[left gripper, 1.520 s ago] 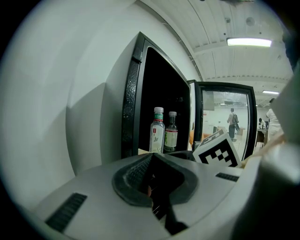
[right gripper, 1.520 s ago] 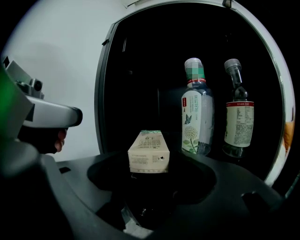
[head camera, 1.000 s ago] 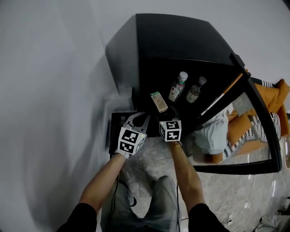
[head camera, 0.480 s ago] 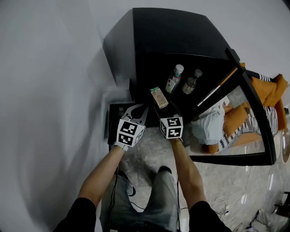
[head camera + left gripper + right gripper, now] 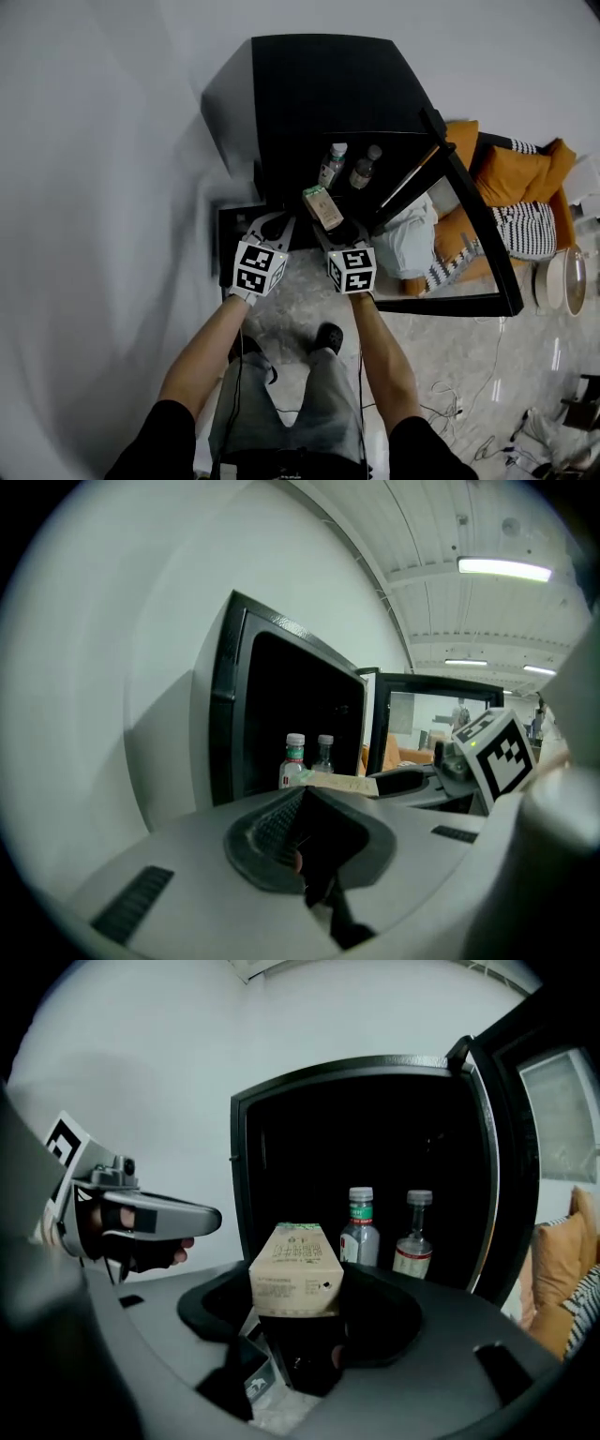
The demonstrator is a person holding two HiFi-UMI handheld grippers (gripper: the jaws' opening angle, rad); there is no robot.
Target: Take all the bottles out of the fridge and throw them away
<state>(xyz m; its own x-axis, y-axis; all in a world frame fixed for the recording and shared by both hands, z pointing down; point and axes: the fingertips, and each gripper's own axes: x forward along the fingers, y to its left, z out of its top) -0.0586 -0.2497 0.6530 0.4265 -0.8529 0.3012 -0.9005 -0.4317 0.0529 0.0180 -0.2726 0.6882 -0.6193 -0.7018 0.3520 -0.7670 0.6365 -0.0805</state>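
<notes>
Against a second ago, the black fridge (image 5: 319,84) sits higher and smaller in the head view, more of the grey marbled floor (image 5: 431,356) shows, and a shoe (image 5: 327,336) of the person has come into sight. The tan paperboard carton (image 5: 323,207) stays clamped in the right gripper (image 5: 335,231). In the right gripper view its jaws press the flat sides of this box-shaped carton (image 5: 294,1269), which has a green strip along its folded top. The print on its face is too small to read. The left gripper (image 5: 271,221) hangs just beside it at the same height, its ribbed grey jaws drawn together at the tips with nothing between them (image 5: 303,794). Two bottles stand upright side by side, close together, in the dark fridge. One is a clear bottle with a white cap and green-and-red label (image 5: 332,164). On its right stands a clear bottle with a grey cap and white-and-red label (image 5: 365,166). Their lettering cannot be made out. The glossy glass-paned door (image 5: 459,216) stands swung open to the right, with orange cushions (image 5: 520,173) behind it. A smooth white wall (image 5: 103,187) fills the left.
</notes>
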